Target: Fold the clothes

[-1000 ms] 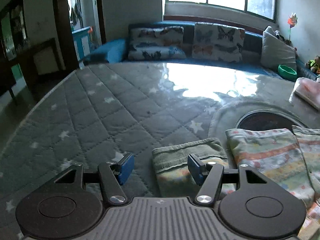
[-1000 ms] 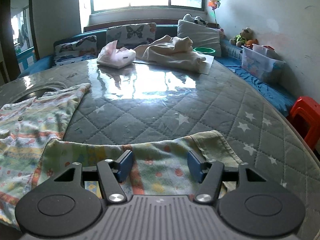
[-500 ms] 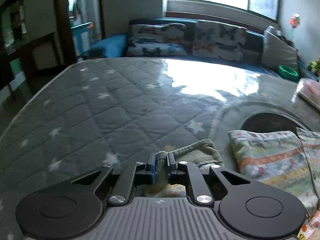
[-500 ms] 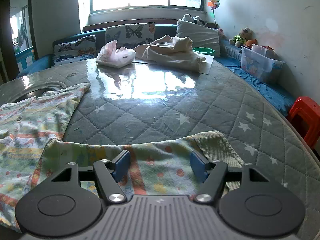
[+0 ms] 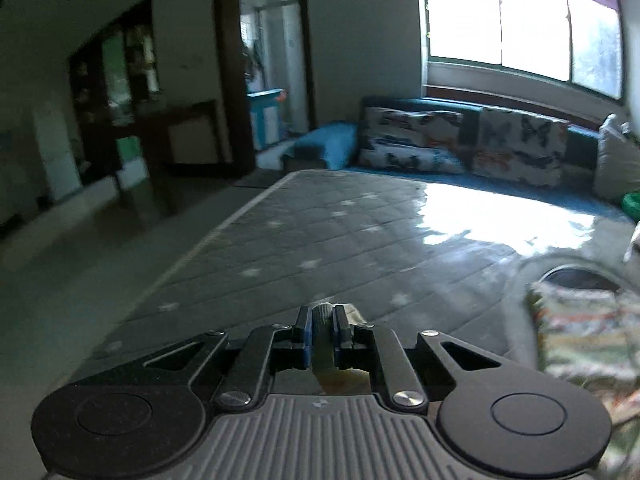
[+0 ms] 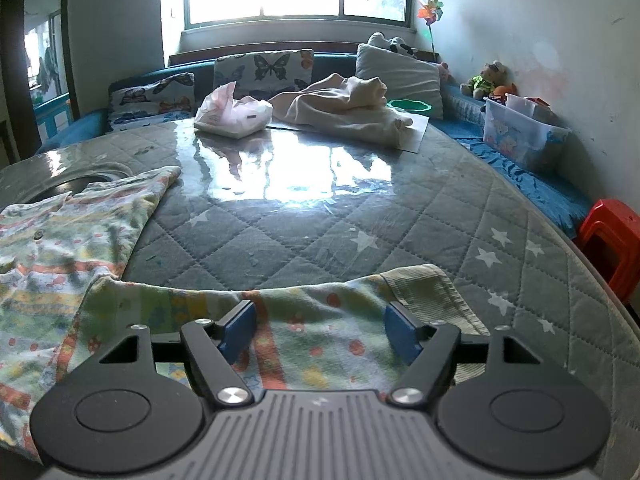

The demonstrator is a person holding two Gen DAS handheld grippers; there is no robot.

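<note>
A patterned child's garment [image 6: 312,332] with a green ribbed cuff [image 6: 432,292] lies on the quilted grey table cover [image 6: 320,232]. My right gripper [image 6: 320,332] is open just above one sleeve. My left gripper [image 5: 322,334] is shut on the other ribbed cuff [image 5: 322,312] and holds it lifted above the table cover [image 5: 320,248]. The body of the garment [image 5: 584,332] shows blurred at the right of the left wrist view, and at the left of the right wrist view [image 6: 60,240].
A pink bag [image 6: 232,114], a cream heap of cloth [image 6: 348,108] and a green bowl [image 6: 408,105] sit at the far side. A plastic box [image 6: 520,136] and red stool [image 6: 608,236] stand at the right. A round opening [image 5: 576,278] shows in the cover.
My left gripper closed on the ribbed cuff and has lifted and swung left with it. My right gripper stayed open and nearly still over the sleeve.
</note>
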